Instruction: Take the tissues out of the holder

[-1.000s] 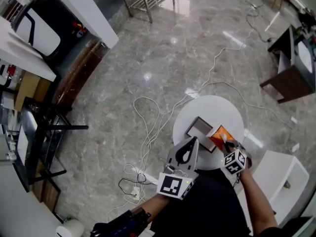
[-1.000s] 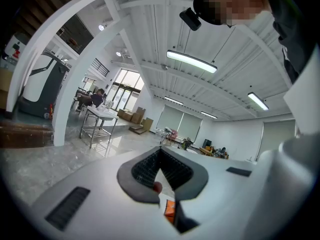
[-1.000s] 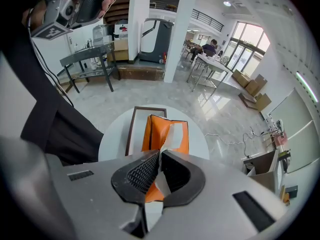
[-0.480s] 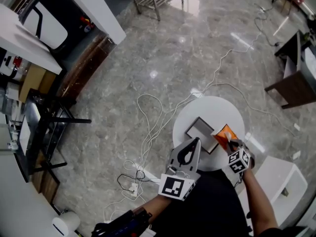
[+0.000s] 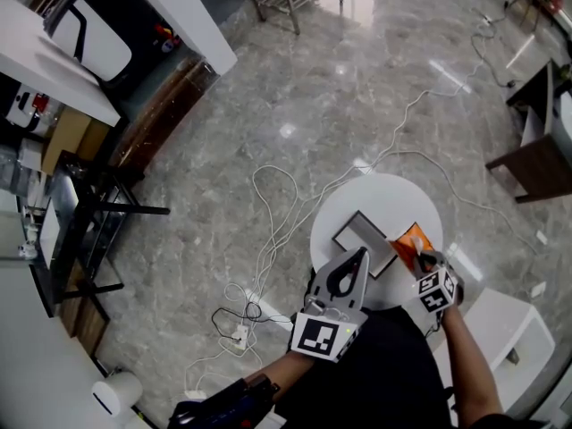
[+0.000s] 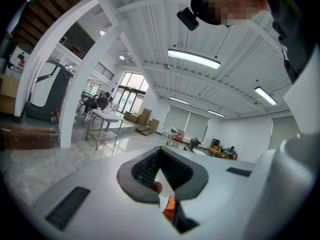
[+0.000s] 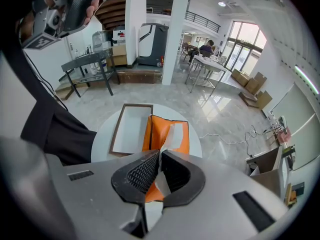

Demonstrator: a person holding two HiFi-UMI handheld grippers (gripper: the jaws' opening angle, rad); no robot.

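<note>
Tissue (image 7: 172, 133), long axis from orange holder (image 7: 148, 134) into clenched right hand-held gripper (image 7: 160, 154); left hand-held gripper (image 6: 160, 151) closed.

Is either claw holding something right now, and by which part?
The right gripper pinches a white tissue by its free end, which sticks up out of the orange holder. The left gripper is shut and holds nothing.
</note>
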